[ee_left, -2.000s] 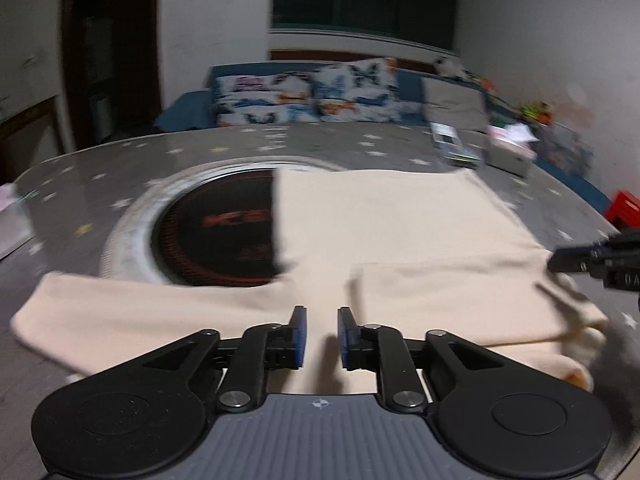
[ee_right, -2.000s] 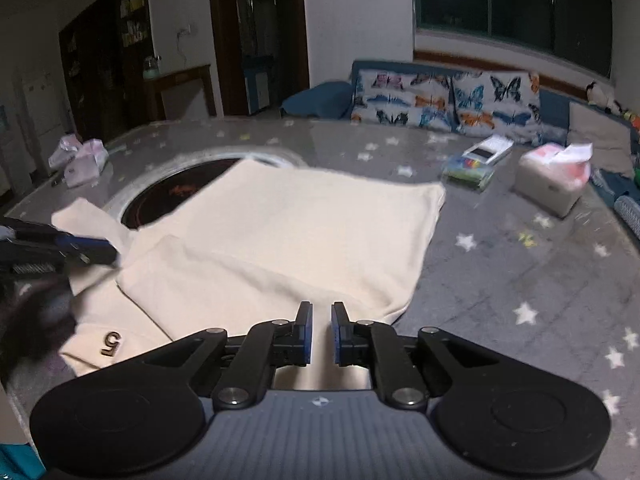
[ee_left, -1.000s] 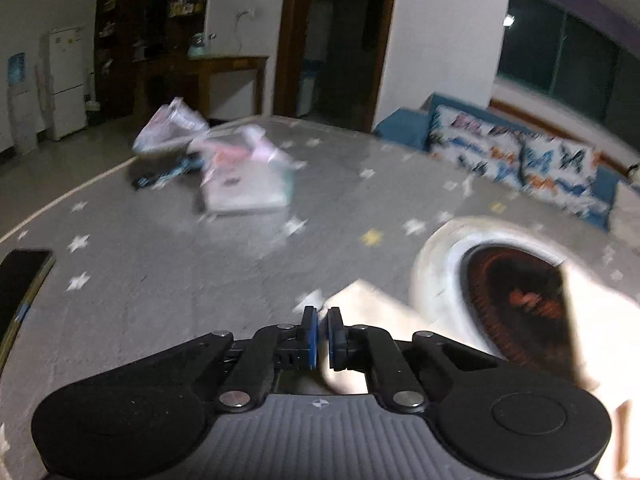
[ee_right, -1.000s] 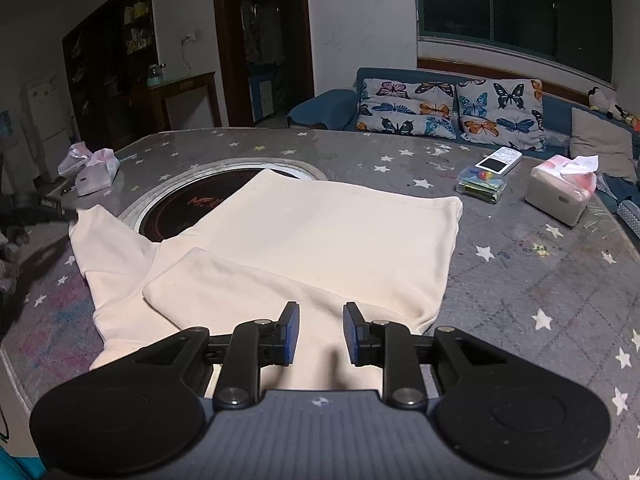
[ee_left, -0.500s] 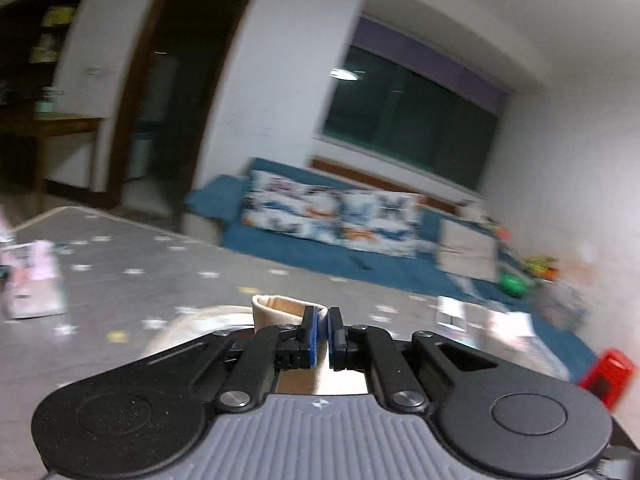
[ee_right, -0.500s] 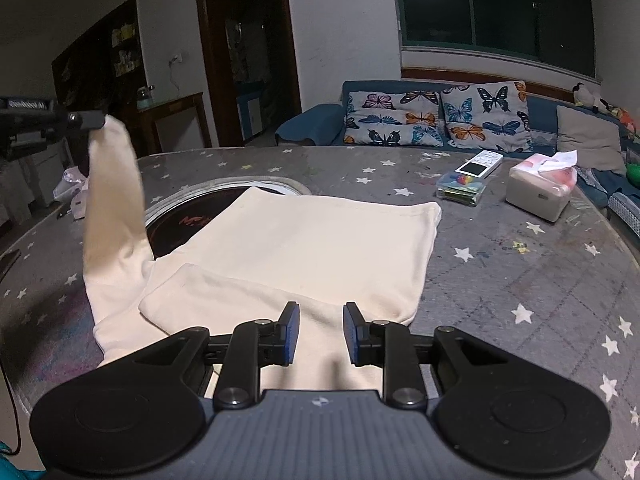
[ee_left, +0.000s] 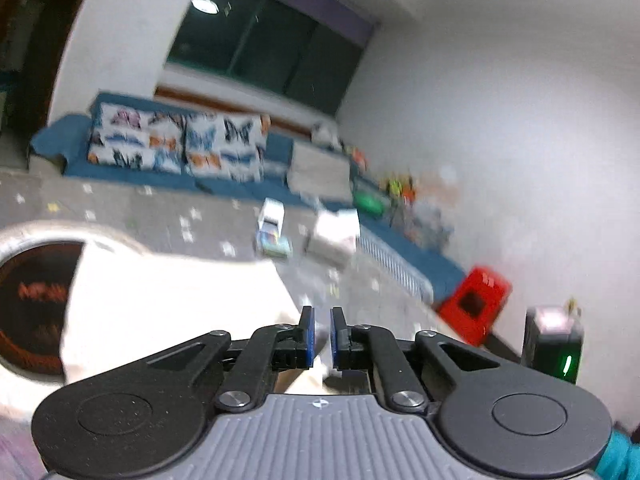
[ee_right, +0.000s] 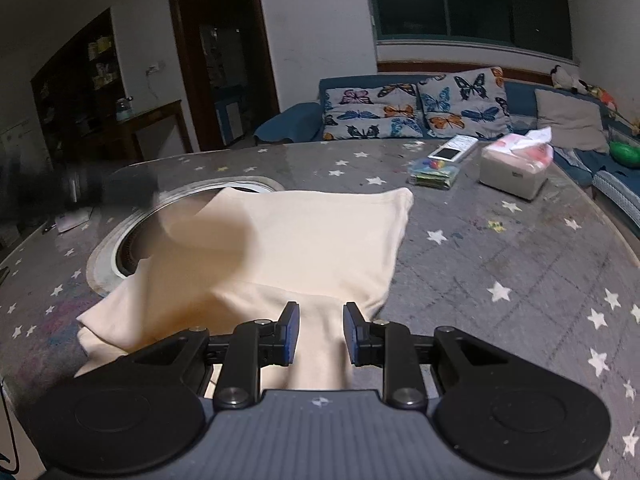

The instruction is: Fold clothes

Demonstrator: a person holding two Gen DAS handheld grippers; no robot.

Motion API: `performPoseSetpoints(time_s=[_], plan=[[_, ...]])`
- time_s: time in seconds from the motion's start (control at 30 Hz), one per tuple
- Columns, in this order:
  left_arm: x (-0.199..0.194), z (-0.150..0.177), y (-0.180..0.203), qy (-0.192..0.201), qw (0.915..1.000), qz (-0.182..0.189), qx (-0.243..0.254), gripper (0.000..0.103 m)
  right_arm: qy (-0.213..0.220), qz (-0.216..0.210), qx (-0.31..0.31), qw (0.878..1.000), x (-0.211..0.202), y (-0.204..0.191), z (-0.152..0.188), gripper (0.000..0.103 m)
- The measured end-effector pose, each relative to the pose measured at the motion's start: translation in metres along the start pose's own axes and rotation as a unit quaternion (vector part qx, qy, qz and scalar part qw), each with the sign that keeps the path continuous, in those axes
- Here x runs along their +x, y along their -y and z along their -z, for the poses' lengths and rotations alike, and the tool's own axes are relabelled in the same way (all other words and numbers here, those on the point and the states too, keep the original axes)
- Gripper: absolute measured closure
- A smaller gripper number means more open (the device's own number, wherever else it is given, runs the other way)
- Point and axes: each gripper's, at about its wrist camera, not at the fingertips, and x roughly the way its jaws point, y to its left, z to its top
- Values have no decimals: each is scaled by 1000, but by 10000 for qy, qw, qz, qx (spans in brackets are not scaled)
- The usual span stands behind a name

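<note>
Your cream shirt point(ee_right: 304, 248) lies spread on the grey star-patterned table point(ee_right: 500, 264), its far edge partly over the round burner point(ee_right: 124, 256) set into the tabletop. One sleeve point(ee_right: 208, 232) is raised off the shirt body and swings across it, but it is smeared by motion, so you can't make out its end or exactly where it is gripped.

Your right gripper point(ee_right: 319, 334) sits low over the near edge of the shirt with its jaws parted; cloth shows in the gap between the blue pads point(ee_right: 291, 332), yet the pads do not press on it. The part of the shirt closest to you is hidden under the gripper's body.

Your left gripper point(ee_left: 322, 334) shows a narrow gap between its pads point(ee_left: 308, 332). Pale cloth is visible just below and behind the fingers, but the whole left wrist view is blurred, so you cannot tell whether the jaws pinch the sleeve or have let it go. In the right wrist view this gripper is only a dark smear point(ee_right: 116, 192) at the left, above the burner.

Beyond the shirt, a tissue box point(ee_right: 516, 168) and a small stack with a phone point(ee_right: 452, 150) on top sit near the table's far edge, well apart from the cloth. The sofa point(ee_right: 400, 96) with butterfly cushions stands behind.
</note>
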Motion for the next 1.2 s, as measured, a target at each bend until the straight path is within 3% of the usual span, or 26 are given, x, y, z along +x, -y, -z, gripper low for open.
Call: performPoseSetpoints(time_s=[0.17, 0.37, 0.53, 0.77, 0.9, 1.1, 1.17, 1.2], plan=[[-6, 22, -12, -281, 9987, -286, 303, 81, -34, 25, 106, 9999, -2, 7, 2, 80], [-21, 36, -62, -487, 9873, -1456, 406, 79, -97, -172, 131, 9997, 2, 3, 3, 80], [-32, 44, -91, -592, 9769, -2033, 300, 79, -158, -261, 95, 9995, 12, -3, 1, 80], [-33, 39, -100, -613, 9746, -2136, 282, 78, -387, -269, -7, 9989, 32, -8, 2, 80], [-16, 33, -104, -614, 9741, -2150, 331, 71, -374, -262, -99, 9989, 33, -14, 1, 94], [7, 29, -110, -681, 9733, -2150, 415, 72, -164, -284, -182, 9993, 25, -20, -9, 96], [11, 30, -115, -729, 9738, -2126, 347, 78, -121, -302, -202, 9993, 24, -22, -13, 98], [12, 30, -117, -734, 9742, -2113, 313, 87, -100, -313, -213, 9992, 23, -23, -14, 98]])
